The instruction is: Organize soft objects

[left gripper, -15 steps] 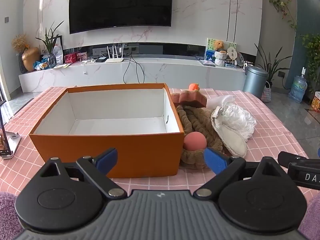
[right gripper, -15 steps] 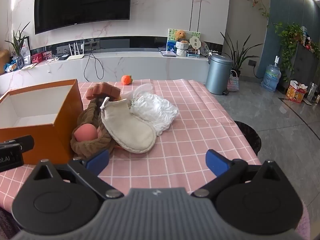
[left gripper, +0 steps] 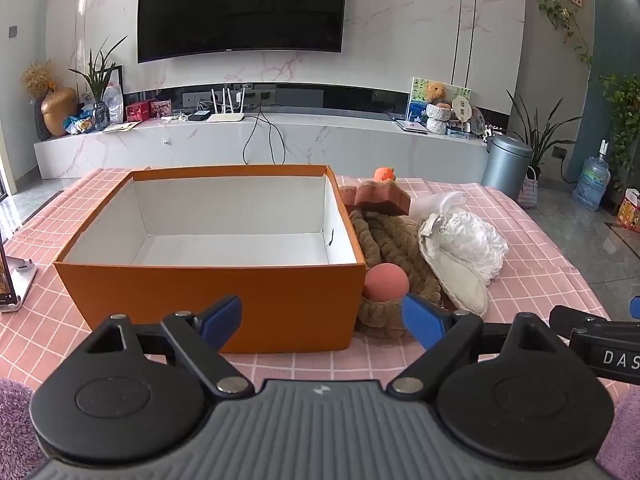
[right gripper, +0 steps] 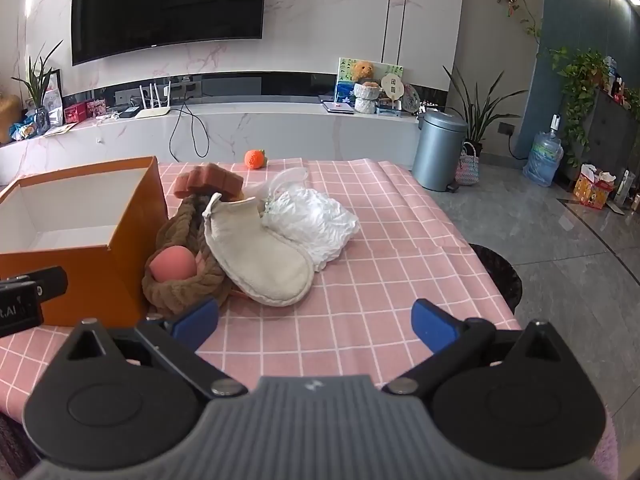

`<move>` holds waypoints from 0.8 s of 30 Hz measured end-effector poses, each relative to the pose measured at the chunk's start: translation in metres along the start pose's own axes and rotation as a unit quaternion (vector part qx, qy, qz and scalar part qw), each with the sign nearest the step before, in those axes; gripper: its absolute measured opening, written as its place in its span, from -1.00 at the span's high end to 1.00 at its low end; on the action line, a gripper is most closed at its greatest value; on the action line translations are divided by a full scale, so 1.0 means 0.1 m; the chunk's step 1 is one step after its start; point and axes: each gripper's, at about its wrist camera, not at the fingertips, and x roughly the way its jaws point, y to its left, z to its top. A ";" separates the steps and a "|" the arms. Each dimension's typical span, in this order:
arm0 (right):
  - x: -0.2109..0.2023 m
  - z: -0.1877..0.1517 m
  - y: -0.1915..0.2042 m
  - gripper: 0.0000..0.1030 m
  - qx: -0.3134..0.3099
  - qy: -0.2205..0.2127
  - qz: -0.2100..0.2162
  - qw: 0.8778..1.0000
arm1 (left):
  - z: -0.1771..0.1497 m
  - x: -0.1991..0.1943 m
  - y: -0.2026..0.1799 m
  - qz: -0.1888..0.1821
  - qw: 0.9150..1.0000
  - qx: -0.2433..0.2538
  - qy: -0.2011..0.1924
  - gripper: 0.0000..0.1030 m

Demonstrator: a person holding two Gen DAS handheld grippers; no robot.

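Note:
An empty orange box (left gripper: pixel 208 304) (right gripper: pixel 120 264) with a white inside stands on the pink checked tablecloth. To its right lies a pile of soft things: a brown braided rope piece (left gripper: pixel 400 248) (right gripper: pixel 184 284), a pink ball (left gripper: pixel 386 282) (right gripper: pixel 173 264), a cream mitt (left gripper: pixel 456 276) (right gripper: pixel 260 256), a white crumpled bag (left gripper: pixel 472 236) (right gripper: pixel 316 220), a brown sponge (left gripper: pixel 380 196) (right gripper: pixel 212 182) and an orange knitted ball (left gripper: pixel 384 174) (right gripper: pixel 255 159). My left gripper (left gripper: pixel 322 320) hovers open before the box's near wall. My right gripper (right gripper: pixel 316 326) hangs open over bare cloth, just right of the pile.
A phone stand (left gripper: pixel 16 280) sits at the table's left edge. Beyond the table are a white TV bench (left gripper: pixel 256 140), a grey bin (right gripper: pixel 438 152) and a water bottle (right gripper: pixel 542 158). The table's right edge (right gripper: pixel 472 240) drops to the tiled floor.

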 end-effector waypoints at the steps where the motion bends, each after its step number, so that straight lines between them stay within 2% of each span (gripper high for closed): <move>1: 0.00 -0.01 -0.01 -0.96 0.000 0.000 0.000 1.000 | 0.00 0.00 0.00 0.000 1.000 0.001 0.000 -1.00; 24: 0.00 0.00 0.00 -0.96 -0.003 0.001 -0.002 1.000 | -0.01 0.02 -0.03 0.004 1.000 0.003 0.002 -1.00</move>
